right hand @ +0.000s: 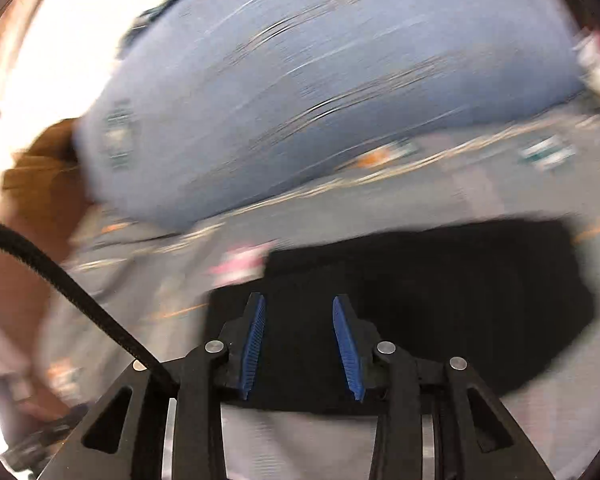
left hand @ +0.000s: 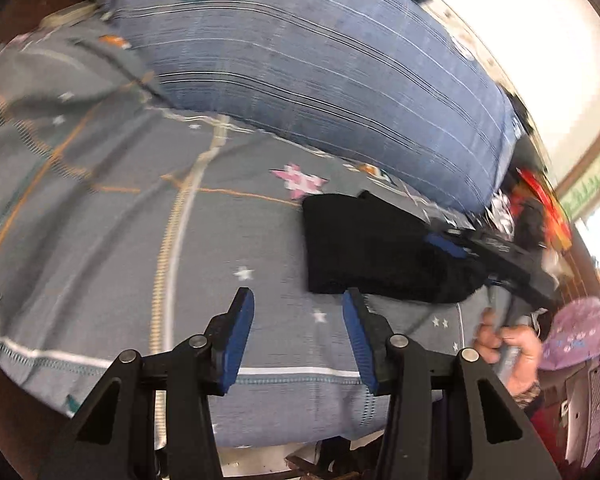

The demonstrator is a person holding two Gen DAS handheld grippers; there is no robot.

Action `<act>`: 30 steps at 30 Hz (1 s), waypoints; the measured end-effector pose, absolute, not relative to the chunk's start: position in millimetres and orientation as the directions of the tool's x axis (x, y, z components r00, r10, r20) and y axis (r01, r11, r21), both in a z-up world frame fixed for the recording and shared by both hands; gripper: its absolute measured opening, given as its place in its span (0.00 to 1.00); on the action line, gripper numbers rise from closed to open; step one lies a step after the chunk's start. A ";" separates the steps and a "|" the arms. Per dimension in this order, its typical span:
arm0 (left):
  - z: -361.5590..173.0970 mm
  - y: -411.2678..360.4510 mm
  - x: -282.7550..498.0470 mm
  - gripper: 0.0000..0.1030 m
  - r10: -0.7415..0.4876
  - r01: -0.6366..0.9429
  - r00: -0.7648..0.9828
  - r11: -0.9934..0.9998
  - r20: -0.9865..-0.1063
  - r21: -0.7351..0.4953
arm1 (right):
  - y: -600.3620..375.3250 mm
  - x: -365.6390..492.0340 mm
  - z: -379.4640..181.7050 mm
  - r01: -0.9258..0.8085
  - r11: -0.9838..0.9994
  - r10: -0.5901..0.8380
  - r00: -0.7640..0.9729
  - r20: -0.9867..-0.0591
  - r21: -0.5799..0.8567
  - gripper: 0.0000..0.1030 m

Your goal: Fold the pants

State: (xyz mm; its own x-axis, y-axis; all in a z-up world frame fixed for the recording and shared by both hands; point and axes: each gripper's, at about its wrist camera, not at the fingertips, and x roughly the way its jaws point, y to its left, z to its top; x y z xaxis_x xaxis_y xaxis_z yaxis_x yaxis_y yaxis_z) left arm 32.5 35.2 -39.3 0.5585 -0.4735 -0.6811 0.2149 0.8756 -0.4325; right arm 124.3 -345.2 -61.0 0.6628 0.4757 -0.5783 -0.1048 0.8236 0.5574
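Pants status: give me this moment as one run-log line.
pants: black, folded compact, on grey bedspread | left hand-held gripper: open, empty | right hand-held gripper: open over pants, not gripping

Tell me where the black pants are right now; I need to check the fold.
The black pants lie folded on the grey star-print bedsheet, just below the blue striped pillow; in the right wrist view they sit directly under the right gripper.
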 end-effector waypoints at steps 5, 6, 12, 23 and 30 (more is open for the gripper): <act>-40.6 12.2 34.4 0.46 -0.465 0.253 0.539 0.885 -0.703 -0.392 | -377.6 133.3 -108.9 0.166 0.867 0.253 0.664 -0.704 0.469 0.29; -41.8 8.9 37.4 0.46 -0.460 0.255 0.534 0.888 -0.710 -0.383 | -387.1 127.5 -110.6 0.166 0.840 0.279 0.684 -0.674 0.517 0.28; -35.1 -37.2 75.3 0.47 -0.471 0.354 0.486 0.876 -0.736 -0.327 | -450.9 41.0 -108.2 0.240 0.735 0.189 0.826 -0.532 0.634 0.63; -32.5 -282.6 174.9 0.50 -0.532 0.707 0.239 0.669 -0.812 -0.230 | -495.0 17.7 -142.5 0.339 0.681 0.126 0.819 -0.560 0.649 0.63; -77.7 -422.6 200.4 0.50 -0.465 0.814 0.037 0.528 -0.885 -0.243 | -494.9 36.3 -148.4 0.273 0.705 0.168 0.832 -0.529 0.654 0.64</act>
